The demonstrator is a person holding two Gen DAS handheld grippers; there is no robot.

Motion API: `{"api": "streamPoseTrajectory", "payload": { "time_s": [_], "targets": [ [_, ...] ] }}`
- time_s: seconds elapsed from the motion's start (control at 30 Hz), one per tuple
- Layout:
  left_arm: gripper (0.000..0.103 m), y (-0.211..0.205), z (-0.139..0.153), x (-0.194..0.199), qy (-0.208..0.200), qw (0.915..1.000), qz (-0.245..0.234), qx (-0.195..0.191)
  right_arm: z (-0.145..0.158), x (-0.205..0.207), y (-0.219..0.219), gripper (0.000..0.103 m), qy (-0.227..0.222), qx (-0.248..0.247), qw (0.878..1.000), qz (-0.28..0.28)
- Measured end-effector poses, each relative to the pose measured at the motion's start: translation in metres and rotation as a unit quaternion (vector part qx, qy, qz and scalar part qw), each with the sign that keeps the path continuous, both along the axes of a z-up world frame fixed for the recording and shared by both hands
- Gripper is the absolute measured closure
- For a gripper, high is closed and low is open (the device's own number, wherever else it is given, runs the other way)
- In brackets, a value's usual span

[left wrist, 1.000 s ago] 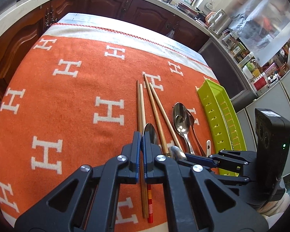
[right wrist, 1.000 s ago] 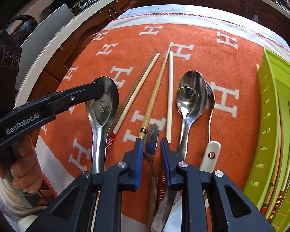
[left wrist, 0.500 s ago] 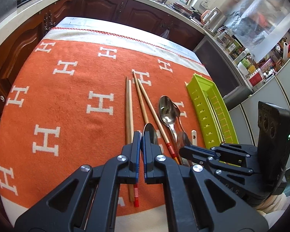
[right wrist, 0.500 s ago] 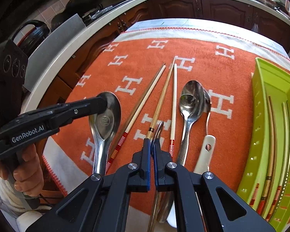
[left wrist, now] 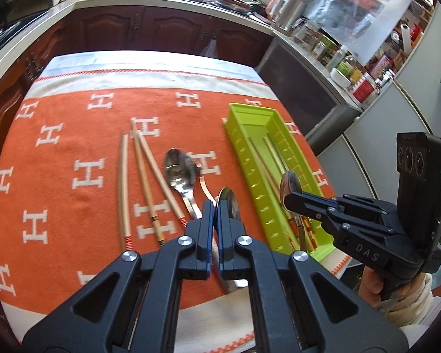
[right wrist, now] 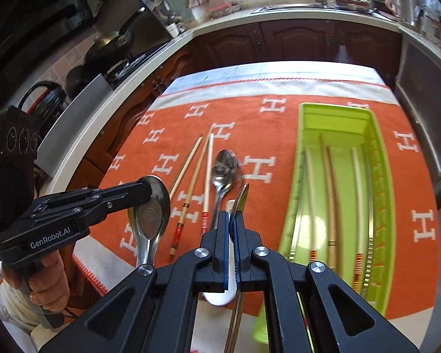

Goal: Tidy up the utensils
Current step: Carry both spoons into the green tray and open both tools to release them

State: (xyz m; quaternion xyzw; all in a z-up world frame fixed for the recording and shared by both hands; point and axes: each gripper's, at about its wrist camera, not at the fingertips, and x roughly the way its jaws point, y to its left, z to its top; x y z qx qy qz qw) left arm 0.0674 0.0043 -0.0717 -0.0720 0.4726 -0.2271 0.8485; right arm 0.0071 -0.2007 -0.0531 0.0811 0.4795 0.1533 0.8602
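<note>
**Two spoons lifted, green tray lies to the right**

The left gripper (left wrist: pixel 215 214) is pressed together on a large polished steel spoon (right wrist: pixel 150 206), pinching it at the neck so the bowl points away from the person and the handle trails back toward the near edge of the table. The right gripper (right wrist: pixel 231 223) is likewise clamped, holding a slim copper-toned metal spoon (right wrist: pixel 240 198) on edge; its bowl shows in the left wrist view above the near half of the lime-green slotted plastic tray (left wrist: pixel 250 158).

That tray sits on the right side of the orange blanket with white H motifs (left wrist: pixel 73 135) that covers the table, its long axis running near to far. Several wooden chopsticks (right wrist: pixel 329 182) already lie lengthwise in it. Still on the blanket, left of the tray, are three loose wooden chopsticks with red-banded ends (left wrist: pixel 141 182), a pair of nested steel spoons (left wrist: pixel 178 170) and a white-handled utensil (right wrist: pixel 220 297) that is largely hidden behind the right gripper.

The relation that matters: the tray lies to the right of both grippers, and the right one is nearer, already over it by the look of it. Both held spoons run roughly parallel to the tray's long axis, so I judge little turning is needed before lowering them in. The steel spoon has farther to travel, across the remaining cutlery.
</note>
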Motion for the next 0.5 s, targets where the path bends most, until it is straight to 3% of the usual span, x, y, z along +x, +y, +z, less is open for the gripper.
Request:
{"api": "streamPoseTrajectory", "payload": {
  "time_s": [0.27,0.5],
  "targets": [
    [0.103,-0.079,0.019,0.01,-0.013,0.9979,-0.058,0.024,0.012,-0.001,-0.073,0.1,-0.017,-0.002,0.998,-0.058],
    [0.102,-0.124,0.009,0.04,-0.01,0.9949,-0.078,0.063,-0.006,0.027,-0.104,0.1,-0.006,-0.012,0.997,-0.075]
  ]
}}
